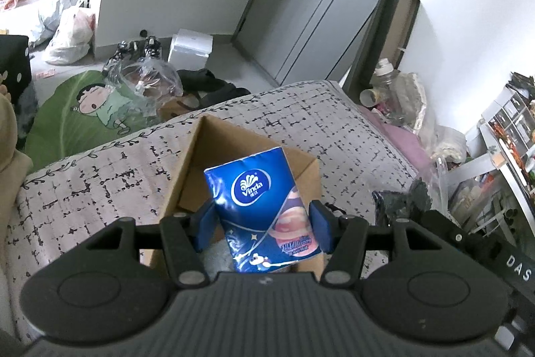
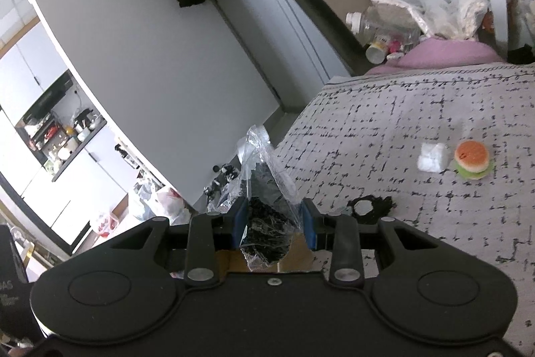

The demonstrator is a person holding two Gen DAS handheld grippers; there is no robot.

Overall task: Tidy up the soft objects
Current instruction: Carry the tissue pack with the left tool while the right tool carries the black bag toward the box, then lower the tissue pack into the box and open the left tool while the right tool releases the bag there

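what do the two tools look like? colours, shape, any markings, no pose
Both match: the left tool and right tool have matte black bodies with a ribbed centre plate, two round domed housings, black linkage arms on silver pivot pins, and blue pads on the fingers. White lettering "DAS" shows on a black part at the left view's right edge. No cables or sleeves visible.

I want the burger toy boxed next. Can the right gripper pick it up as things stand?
Probably not yet: the right gripper is shut on a plastic bag. The burger toy lies uncovered on the bed.
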